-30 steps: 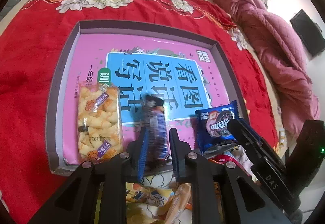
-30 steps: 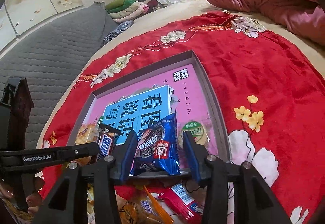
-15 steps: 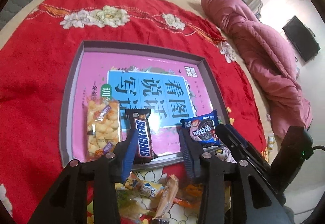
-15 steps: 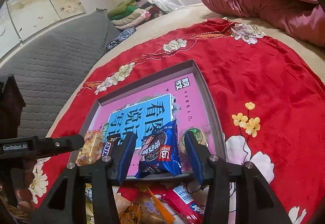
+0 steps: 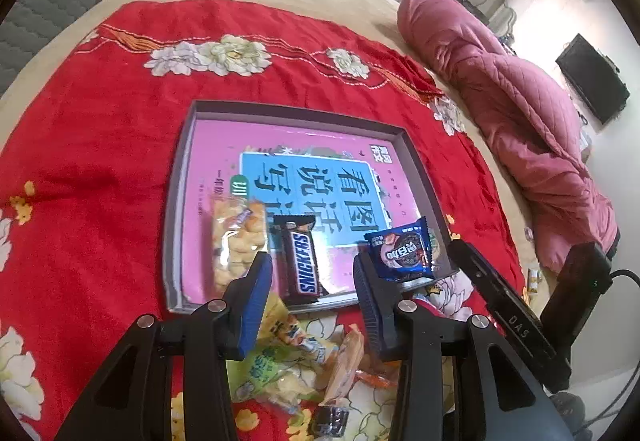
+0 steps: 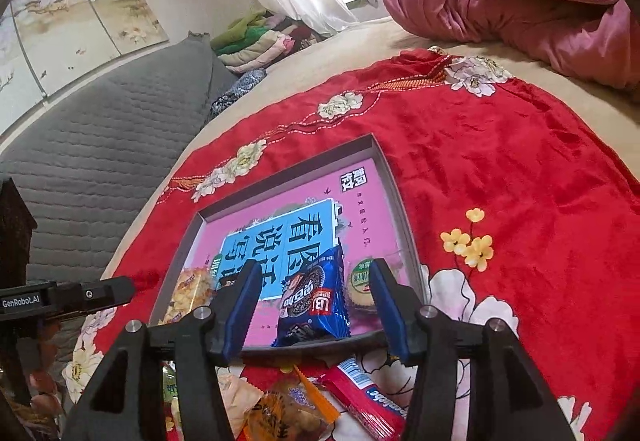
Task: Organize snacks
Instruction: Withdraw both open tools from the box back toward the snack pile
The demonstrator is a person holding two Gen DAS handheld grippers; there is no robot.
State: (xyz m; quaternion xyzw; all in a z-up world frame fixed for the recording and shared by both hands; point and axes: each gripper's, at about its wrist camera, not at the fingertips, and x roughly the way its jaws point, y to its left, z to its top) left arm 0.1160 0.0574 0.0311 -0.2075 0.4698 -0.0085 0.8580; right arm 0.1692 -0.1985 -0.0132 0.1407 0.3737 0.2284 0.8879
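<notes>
A shallow grey box with a pink printed bottom point(image 5: 182, 177) point(image 6: 384, 165) lies on a red flowered cloth. In its near row lie a clear bag of yellow crackers point(image 5: 236, 241) point(image 6: 188, 291), a Snickers bar point(image 5: 302, 261), a blue Oreo-style packet point(image 5: 404, 251) point(image 6: 316, 301) and a small green-lidded cup point(image 6: 362, 279). My left gripper point(image 5: 314, 305) is open and empty, above the box's near edge behind the Snickers. My right gripper point(image 6: 316, 309) is open and empty, its jaws on either side of the blue packet without touching it.
Loose snacks lie on the cloth in front of the box: a green packet point(image 5: 268, 369), an orange packet point(image 5: 344, 365), a red bar point(image 6: 364, 393) and a brown sweet point(image 6: 280, 417). A pink quilt point(image 5: 520, 129) is heaped at the right. A grey headboard point(image 6: 100, 153) stands at the left.
My left gripper opened, let the Snickers bar drop in the box and pulled back and up. My right gripper also drew back from the blue packet, which stays in the box.
</notes>
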